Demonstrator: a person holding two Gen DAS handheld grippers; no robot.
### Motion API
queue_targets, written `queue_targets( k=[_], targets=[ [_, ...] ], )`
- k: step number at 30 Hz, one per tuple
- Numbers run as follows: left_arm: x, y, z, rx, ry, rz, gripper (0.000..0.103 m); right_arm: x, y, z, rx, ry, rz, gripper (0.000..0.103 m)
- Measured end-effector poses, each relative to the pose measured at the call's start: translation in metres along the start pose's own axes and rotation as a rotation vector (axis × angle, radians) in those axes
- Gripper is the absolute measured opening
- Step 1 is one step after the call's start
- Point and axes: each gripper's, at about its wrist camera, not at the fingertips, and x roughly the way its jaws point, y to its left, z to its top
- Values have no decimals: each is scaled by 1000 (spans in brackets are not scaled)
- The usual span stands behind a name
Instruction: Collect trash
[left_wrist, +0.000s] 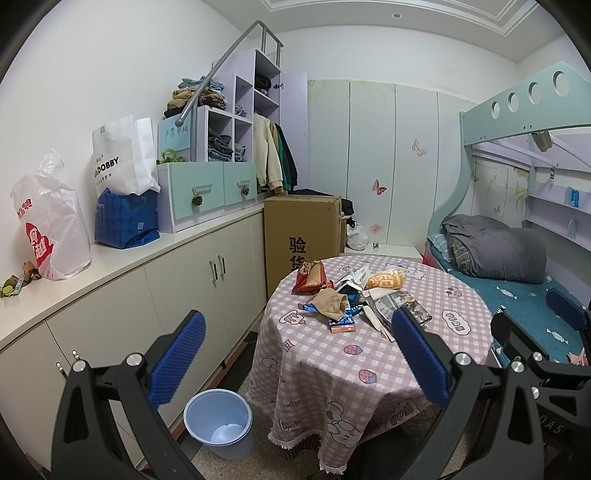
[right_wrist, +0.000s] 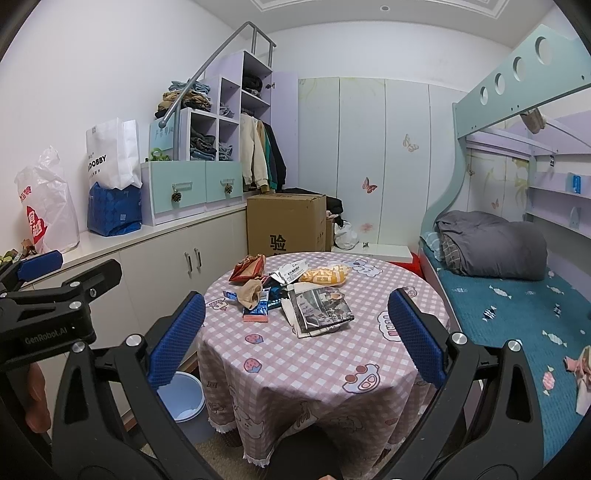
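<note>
Two grippers, left gripper (left_wrist: 297, 356) and right gripper (right_wrist: 295, 341), hover apart-jawed before one table (right_wrist: 321, 354); one bin (left_wrist: 219, 422) stands beside it.

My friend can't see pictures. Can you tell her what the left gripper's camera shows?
The open left gripper hovers before a round table with a pink checked cloth, where a pile of wrappers waits. A blue trash bin stands on the floor left of the table.
</note>
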Motion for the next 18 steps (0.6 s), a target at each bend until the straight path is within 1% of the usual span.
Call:
queue_targets(
  k=[18],
  targets=[
    [3, 0, -5, -1, 4, 0, 99, 1, -2, -5, 2, 13, 1, 97]
  ],
)
